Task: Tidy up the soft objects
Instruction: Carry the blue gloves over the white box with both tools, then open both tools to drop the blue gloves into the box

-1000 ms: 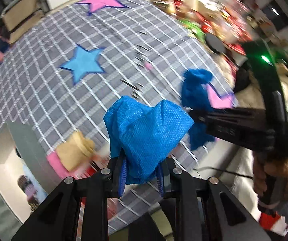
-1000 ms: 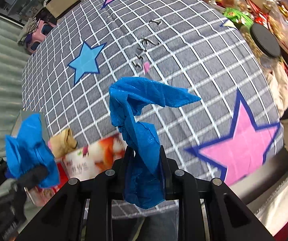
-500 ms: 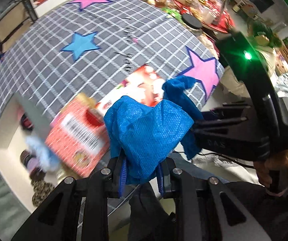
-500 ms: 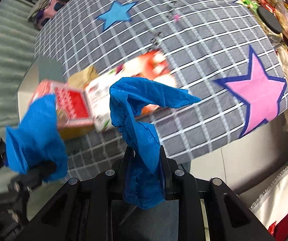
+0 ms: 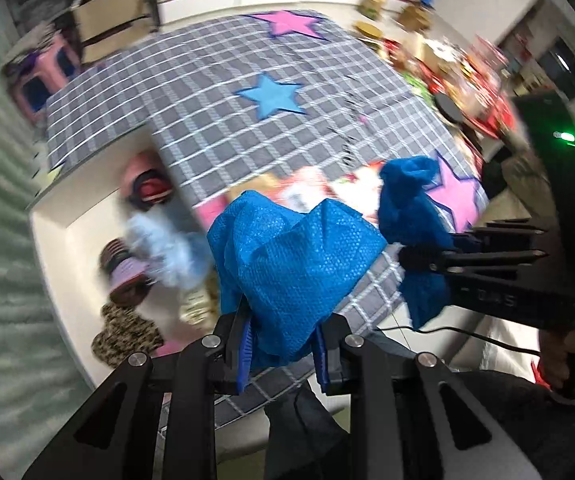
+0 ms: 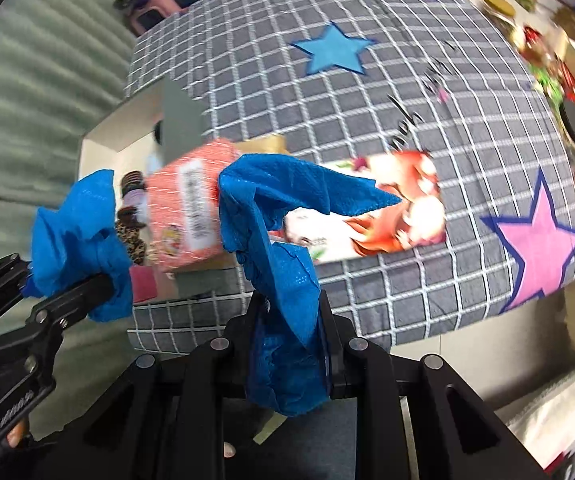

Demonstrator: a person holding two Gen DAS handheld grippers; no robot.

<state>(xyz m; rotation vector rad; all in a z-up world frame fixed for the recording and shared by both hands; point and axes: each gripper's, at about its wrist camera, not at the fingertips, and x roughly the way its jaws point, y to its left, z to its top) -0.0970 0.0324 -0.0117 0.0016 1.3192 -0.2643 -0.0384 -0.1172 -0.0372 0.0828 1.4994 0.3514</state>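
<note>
My left gripper point(image 5: 283, 344) is shut on a crumpled blue non-woven cover point(image 5: 295, 268), which bulges up above the jaws. To its right, my right gripper point(image 5: 403, 256) pinches a second blue cover point(image 5: 411, 208). In the right wrist view my right gripper point(image 6: 291, 320) is shut on that twisted blue cover point(image 6: 279, 232), one flap sticking out to the right. At the left edge of that view, the left gripper point(image 6: 107, 284) holds its bunched blue cover point(image 6: 79, 228). Both are held in the air over the near edge of the table, beside a white bin point(image 5: 59, 248).
The white bin point(image 6: 127, 136) holds scrunchies, a leopard-print piece point(image 5: 127, 336) and a pale blue fluffy item point(image 5: 167, 248). A red carton point(image 6: 187, 216) and a picture-printed box point(image 6: 387, 208) lie on the grey checked star tablecloth point(image 6: 267, 92). Cluttered goods point(image 5: 467, 72) crowd the far right.
Both grippers, still clamped on their blue covers, have swung back across the table toward its near left corner. The white bin and its contents have come into view.
</note>
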